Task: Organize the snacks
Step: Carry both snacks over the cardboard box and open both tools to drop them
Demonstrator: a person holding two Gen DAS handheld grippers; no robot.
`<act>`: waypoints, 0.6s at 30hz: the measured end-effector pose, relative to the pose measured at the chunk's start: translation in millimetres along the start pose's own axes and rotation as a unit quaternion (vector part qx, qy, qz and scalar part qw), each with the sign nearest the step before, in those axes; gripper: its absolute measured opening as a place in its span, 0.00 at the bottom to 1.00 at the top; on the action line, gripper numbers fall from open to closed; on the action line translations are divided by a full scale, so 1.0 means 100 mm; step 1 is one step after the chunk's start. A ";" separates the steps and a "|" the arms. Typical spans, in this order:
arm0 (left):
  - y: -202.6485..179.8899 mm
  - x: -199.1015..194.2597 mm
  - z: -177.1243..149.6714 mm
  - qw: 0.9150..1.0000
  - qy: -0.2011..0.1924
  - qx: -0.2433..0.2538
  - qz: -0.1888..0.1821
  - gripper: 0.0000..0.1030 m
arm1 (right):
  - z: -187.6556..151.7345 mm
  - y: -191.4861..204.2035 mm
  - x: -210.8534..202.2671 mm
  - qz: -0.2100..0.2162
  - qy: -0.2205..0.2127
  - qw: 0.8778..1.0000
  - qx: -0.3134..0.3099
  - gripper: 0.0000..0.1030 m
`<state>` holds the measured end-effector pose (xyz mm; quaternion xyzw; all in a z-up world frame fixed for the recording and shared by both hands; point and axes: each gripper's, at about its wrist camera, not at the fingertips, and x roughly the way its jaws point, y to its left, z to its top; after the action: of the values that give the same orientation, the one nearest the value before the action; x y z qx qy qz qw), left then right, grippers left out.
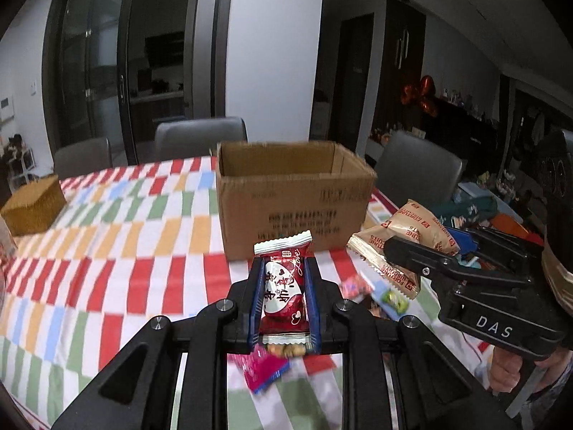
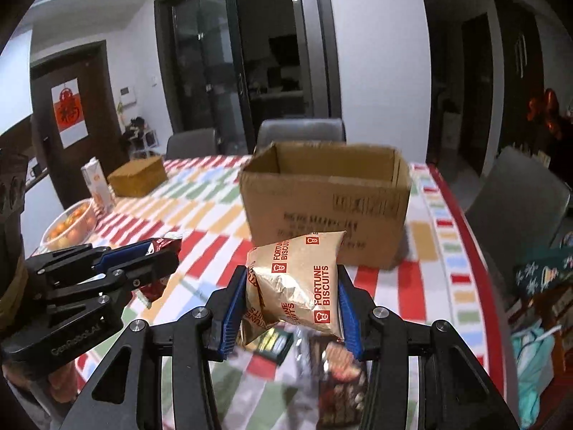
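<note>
My left gripper (image 1: 283,297) squeezes a red candy pack (image 1: 283,286) low in the middle, my right gripper (image 2: 292,297) squeezes a gold biscuit bag (image 2: 301,283), both lifted, I think, toward the open cardboard box (image 1: 293,197) just above them.

One cardboard box (image 1: 293,197) is sitting at 12 o'clock. Two snack packets are showing held: one red packet (image 1: 284,294), one gold biscuit packet (image 2: 304,283). Three grey chairs are standing behind the table. One woven box (image 2: 138,175), one carton (image 2: 98,186), one fruit bowl (image 2: 70,227) at 9 o'clock.
</note>
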<state>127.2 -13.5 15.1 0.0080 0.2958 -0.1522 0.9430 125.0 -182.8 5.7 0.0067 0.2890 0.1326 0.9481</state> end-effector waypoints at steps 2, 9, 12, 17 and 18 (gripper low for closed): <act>0.00 0.03 0.12 1.000 -0.009 0.001 0.000 0.22 | 0.11 -0.04 0.01 -0.005 -0.011 1.000 -0.002 0.46; 0.06 0.18 0.54 0.999 -0.029 0.012 0.007 0.22 | 0.48 -0.16 0.12 -0.017 -0.034 0.999 -0.002 0.46; 0.09 0.28 0.71 0.999 -0.033 0.013 0.009 0.22 | 0.62 -0.20 0.22 -0.022 -0.036 0.999 -0.002 0.46; 0.17 0.49 0.97 0.999 -0.029 0.014 0.005 0.22 | 0.81 -0.24 0.36 -0.033 -0.039 0.999 -0.013 0.46; 0.18 0.53 1.02 1.000 -0.028 0.013 0.003 0.22 | 0.85 -0.24 0.40 -0.036 -0.039 0.998 -0.016 0.46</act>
<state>230.3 -22.0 68.3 0.0171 0.2677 -0.1530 0.9511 210.1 -190.5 52.8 -0.0136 0.2495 0.1021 0.9629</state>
